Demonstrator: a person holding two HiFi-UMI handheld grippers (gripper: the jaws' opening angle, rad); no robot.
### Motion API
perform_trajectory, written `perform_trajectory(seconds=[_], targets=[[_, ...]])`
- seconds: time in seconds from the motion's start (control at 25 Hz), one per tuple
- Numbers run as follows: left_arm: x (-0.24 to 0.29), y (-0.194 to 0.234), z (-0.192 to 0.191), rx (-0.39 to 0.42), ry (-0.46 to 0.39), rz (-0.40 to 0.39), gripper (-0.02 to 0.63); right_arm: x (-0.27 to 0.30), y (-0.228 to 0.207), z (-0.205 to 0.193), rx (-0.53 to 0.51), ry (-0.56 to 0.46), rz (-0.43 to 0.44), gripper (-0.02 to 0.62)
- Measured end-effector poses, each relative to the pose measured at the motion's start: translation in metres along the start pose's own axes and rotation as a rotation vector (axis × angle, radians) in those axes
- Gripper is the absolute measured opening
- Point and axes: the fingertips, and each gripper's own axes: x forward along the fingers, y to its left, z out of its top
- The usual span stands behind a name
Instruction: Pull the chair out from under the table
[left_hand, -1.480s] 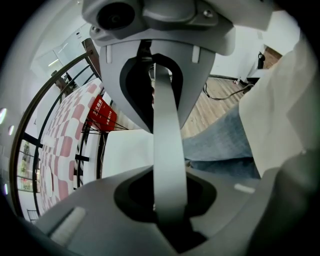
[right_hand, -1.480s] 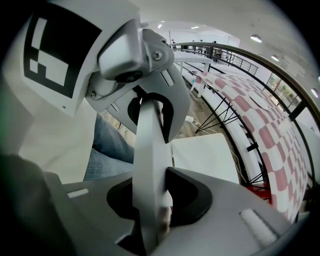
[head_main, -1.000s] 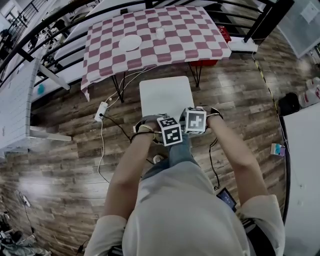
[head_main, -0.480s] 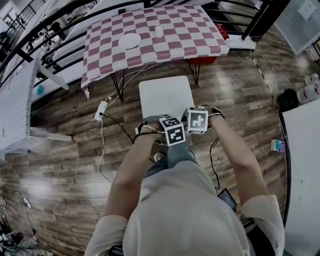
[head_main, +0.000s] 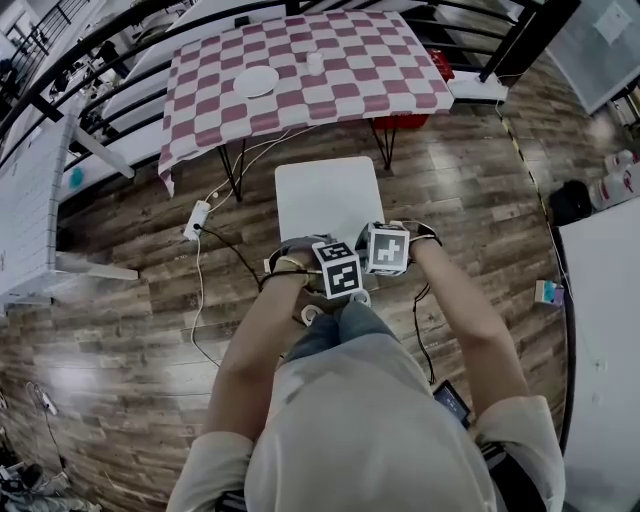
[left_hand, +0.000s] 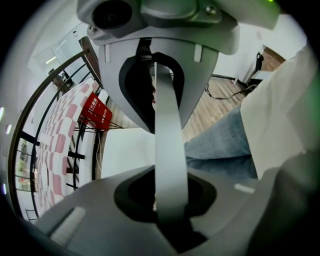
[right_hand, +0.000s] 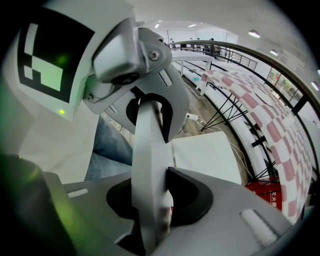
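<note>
White chair (head_main: 328, 195) just clear of checkered table (head_main: 345, 92), left gripper (head_main: 338, 270) and right gripper (head_main: 387, 248) both clenched on its backrest (left_hand: 169, 135)

Smooth matt chair (head_main: 328, 195), cloth-covered table (head_main: 385, 85) (glossy wood-plank floor (head_main: 130, 300) beneath).

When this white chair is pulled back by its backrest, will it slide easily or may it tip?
The chair likely slides easily: the wooden floor looks smooth. The left gripper and right gripper clamp its thin backrest high up, so it may tilt backward if a leg catches. The thin seat suggests light weight.
</note>
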Motion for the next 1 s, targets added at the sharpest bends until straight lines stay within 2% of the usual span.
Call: perform_trajectory(seconds=[0.36, 0.52, 0.68, 0.84, 1.0], targets=[[-0.002, -0.005, 0.000, 0.014, 0.000, -0.010, 0.078, 0.000, 0.005, -0.001, 0.008, 0.007, -0.016, 0.091], [-0.002, -0.007, -0.001, 0.003, 0.021, -0.011, 0.078, 0.015, 0.003, -0.001, -0.006, -0.041, -0.013, 0.089], [-0.002, -0.008, 0.001, -0.017, 0.027, -0.023, 0.078, 0.004, 0.006, -0.003, -0.013, -0.006, 0.010, 0.089], [-0.004, -0.015, 0.003, -0.067, 0.009, -0.053, 0.080, -0.001, 0.011, 0.001, -0.080, 0.003, 0.037, 0.089], [-0.006, -0.020, 0.004, -0.098, -0.006, -0.059, 0.080, -0.001, 0.016, -0.002, -0.099, 0.018, 0.049, 0.089]])
